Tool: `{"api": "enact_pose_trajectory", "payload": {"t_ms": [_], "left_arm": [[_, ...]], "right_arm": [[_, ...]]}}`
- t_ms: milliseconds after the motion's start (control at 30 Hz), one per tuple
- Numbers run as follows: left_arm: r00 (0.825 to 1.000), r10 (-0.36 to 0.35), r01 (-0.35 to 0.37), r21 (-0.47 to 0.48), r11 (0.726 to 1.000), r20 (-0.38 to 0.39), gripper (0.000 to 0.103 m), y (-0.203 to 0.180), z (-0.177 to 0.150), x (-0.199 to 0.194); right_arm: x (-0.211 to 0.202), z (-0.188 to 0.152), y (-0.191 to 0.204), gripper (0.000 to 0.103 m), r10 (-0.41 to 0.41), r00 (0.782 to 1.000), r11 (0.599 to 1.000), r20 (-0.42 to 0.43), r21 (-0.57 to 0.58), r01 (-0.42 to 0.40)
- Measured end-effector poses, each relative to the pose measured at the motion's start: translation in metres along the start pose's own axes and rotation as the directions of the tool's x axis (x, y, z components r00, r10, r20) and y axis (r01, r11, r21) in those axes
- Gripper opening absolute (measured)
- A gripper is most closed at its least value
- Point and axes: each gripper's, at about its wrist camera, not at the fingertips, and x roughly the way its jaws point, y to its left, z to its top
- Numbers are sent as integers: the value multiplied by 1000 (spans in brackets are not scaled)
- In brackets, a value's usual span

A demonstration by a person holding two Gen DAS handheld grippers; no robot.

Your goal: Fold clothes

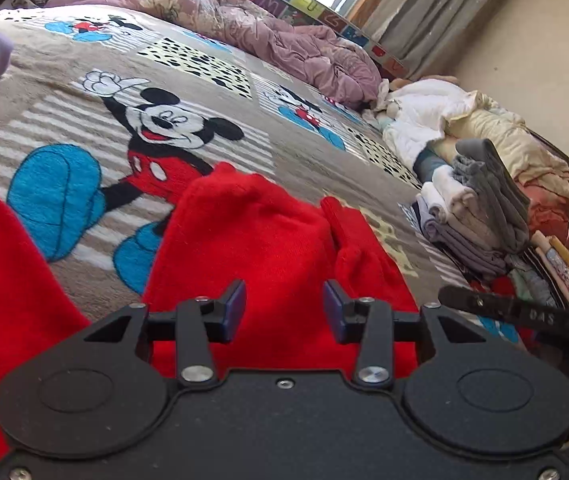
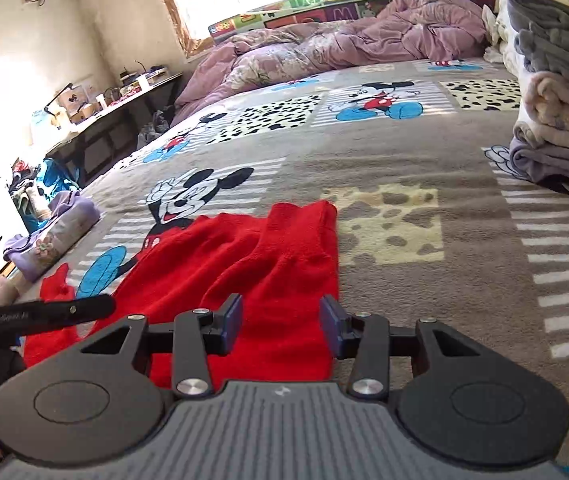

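A red knitted garment (image 1: 260, 236) lies partly folded on the Mickey Mouse blanket (image 1: 84, 128) on the bed. In the right wrist view the red garment (image 2: 244, 264) lies flat with its far edge folded over. My left gripper (image 1: 284, 308) is open, just above the garment's near part, holding nothing. My right gripper (image 2: 280, 322) is open over the garment's near right edge, also empty. The other gripper's body shows at the right edge of the left wrist view (image 1: 524, 316) and at the left edge of the right wrist view (image 2: 36, 316).
A stack of folded clothes (image 1: 480, 208) stands at the right of the bed, also in the right wrist view (image 2: 560, 92). A crumpled purple quilt (image 1: 244, 20) lies at the far side. A purple garment (image 2: 56, 232) lies at the left edge. A cluttered desk (image 2: 116, 100) stands beyond.
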Motion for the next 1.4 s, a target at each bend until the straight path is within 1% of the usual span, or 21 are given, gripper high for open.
{"api": "enact_pose_trajectory", "payload": {"t_ms": [33, 133, 233, 300, 333, 367, 400, 433, 600, 667, 733, 767, 833, 967, 1033, 1133, 1200, 1233, 1267, 1300, 1400], "left_arm": [[1000, -3, 3, 31, 1000, -16, 42, -7, -5, 5], [999, 5, -3, 54, 999, -44, 43, -8, -11, 16], [998, 9, -6, 33, 999, -64, 43, 0, -13, 24], [997, 5, -4, 17, 1000, -71, 43, 5, -13, 27], [997, 1, 0, 15, 1000, -72, 43, 5, -13, 27], [997, -1, 2, 15, 1000, -73, 43, 6, -12, 27], [997, -2, 3, 14, 1000, -74, 43, 6, -12, 27], [997, -4, 5, 12, 1000, -74, 43, 6, -12, 27], [997, -6, 7, 8, 1000, -75, 43, 6, -13, 27], [997, -5, 6, 9, 1000, -74, 43, 5, -13, 26], [997, -2, 3, 10, 1000, -72, 43, 5, -13, 25], [997, 0, 1, 13, 1000, -71, 43, 4, -14, 24], [997, 0, 1, 16, 1000, -71, 43, 5, -14, 24], [997, -6, 6, 11, 1000, -73, 43, 6, -14, 23], [997, -6, 7, 12, 1000, -76, 43, 7, -13, 24], [997, -3, 4, 19, 1000, -78, 43, 6, -13, 25], [997, -1, 3, 22, 1000, -80, 43, 5, -13, 25], [997, -1, 3, 22, 1000, -80, 43, 5, -13, 25], [997, 0, 2, 23, 1000, -80, 43, 5, -13, 25], [997, 0, 2, 23, 1000, -80, 43, 5, -13, 25], [997, 4, -2, 29, 1000, -78, 43, 4, -13, 24]], "right_arm": [[12, 4, -9, 45, 1, 1000, 1000, -15, 29, -1], [44, 4, -21, 45, -14, 999, 997, -40, 69, 16], [62, 8, -25, 42, -15, 999, 998, -50, 65, 18], [67, 10, -22, 33, -13, 999, 999, -47, 44, 15], [67, 10, -19, 24, -10, 999, 999, -48, 33, 12], [69, 11, -16, 19, -9, 999, 1000, -49, 17, 9], [68, 11, -9, 14, -29, 999, 999, -33, -25, 29], [66, 11, -4, 6, -48, 999, 997, -17, -63, 47], [56, 12, 7, 5, -41, 999, 992, 5, -117, 41], [54, 13, 8, 5, -36, 999, 993, 5, -111, 36], [62, 16, 10, 6, -52, 998, 990, -26, -131, 49], [66, 18, 12, 10, -61, 997, 989, -42, -140, 54], [76, 20, 12, 11, -73, 995, 986, -67, -153, 62], [86, 23, 9, 11, -94, 994, 989, -60, -117, 86], [87, 21, 8, 16, -106, 993, 989, -50, -109, 100], [86, 19, 6, 16, -106, 993, 991, -45, -91, 102], [87, 17, 4, 17, -116, 991, 990, -60, -82, 111], [88, 17, 3, 15, -109, 991, 992, -73, -71, 104], [90, 17, 2, 6, -96, 992, 994, -85, -58, 92], [88, 17, 1, 6, -81, 993, 996, -86, -48, 77], [72, 18, 8, 6, -103, 995, 992, -20, -79, 101]]}}
